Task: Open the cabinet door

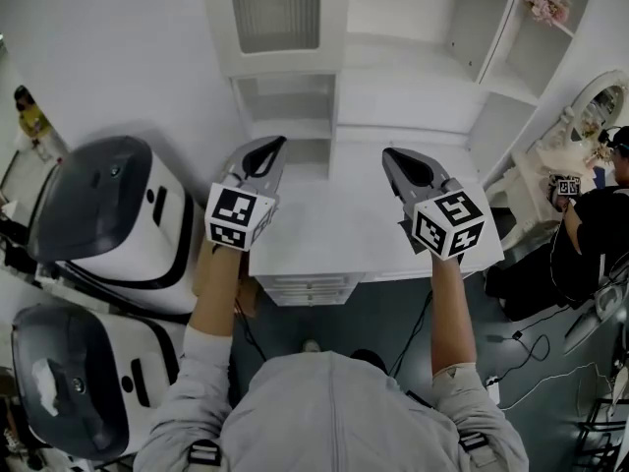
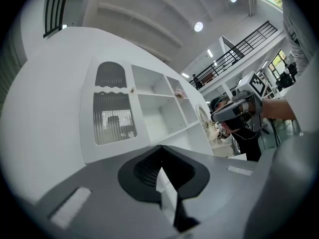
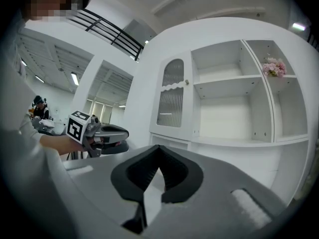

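The white cabinet's door [image 1: 275,8] has a ribbed glass pane and stands closed at the upper left of the shelf unit. It also shows in the left gripper view [image 2: 113,118] and in the right gripper view [image 3: 172,101], with a small knob [image 3: 187,82] on its right edge. My left gripper [image 1: 278,143] and right gripper [image 1: 388,152] hover side by side over the white desk [image 1: 324,234], pointing at the cabinet and well short of it. Both are shut with nothing between the jaws. Each camera looks along its own closed jaws, the left gripper [image 2: 160,148] and the right gripper [image 3: 158,148].
Open shelves [image 1: 462,28] sit right of the door, with pink flowers [image 1: 545,3] on the top one. Drawers [image 1: 305,288] hang under the desk's front edge. Two white machines with dark tops [image 1: 98,205] stand at the left. A person [image 1: 600,214] sits at the right near a mirror [image 1: 600,106].
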`<state>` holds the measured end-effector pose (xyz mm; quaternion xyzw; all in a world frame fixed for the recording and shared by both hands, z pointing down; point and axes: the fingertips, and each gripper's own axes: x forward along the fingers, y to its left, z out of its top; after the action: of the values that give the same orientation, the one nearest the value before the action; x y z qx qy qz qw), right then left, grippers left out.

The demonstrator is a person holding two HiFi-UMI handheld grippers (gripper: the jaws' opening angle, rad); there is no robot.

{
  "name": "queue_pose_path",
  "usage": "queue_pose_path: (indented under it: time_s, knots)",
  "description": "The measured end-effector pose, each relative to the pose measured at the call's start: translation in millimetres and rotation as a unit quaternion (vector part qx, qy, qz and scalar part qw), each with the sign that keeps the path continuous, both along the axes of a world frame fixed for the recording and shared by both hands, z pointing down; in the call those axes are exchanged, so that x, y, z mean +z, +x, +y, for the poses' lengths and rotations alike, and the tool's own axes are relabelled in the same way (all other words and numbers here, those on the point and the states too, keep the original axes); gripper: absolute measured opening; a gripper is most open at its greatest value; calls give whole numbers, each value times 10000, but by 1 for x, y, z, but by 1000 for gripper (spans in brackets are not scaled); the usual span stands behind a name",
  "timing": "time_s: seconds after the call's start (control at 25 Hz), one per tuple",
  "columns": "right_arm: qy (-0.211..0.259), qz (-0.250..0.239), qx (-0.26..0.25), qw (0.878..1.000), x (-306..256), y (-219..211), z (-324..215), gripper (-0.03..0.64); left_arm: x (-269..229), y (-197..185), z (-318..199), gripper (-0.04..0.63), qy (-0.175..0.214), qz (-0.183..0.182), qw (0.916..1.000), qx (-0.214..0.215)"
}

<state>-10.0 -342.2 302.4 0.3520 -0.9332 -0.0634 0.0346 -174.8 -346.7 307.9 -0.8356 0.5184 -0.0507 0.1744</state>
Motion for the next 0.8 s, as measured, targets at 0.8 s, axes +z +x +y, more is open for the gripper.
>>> queue_pose_path:
  time_s: [0.8]
  knots:
    - [377,-292,-456,9978,-71,-22,-186,85,-126,14,-167,63,1127,-188,9931,-247]
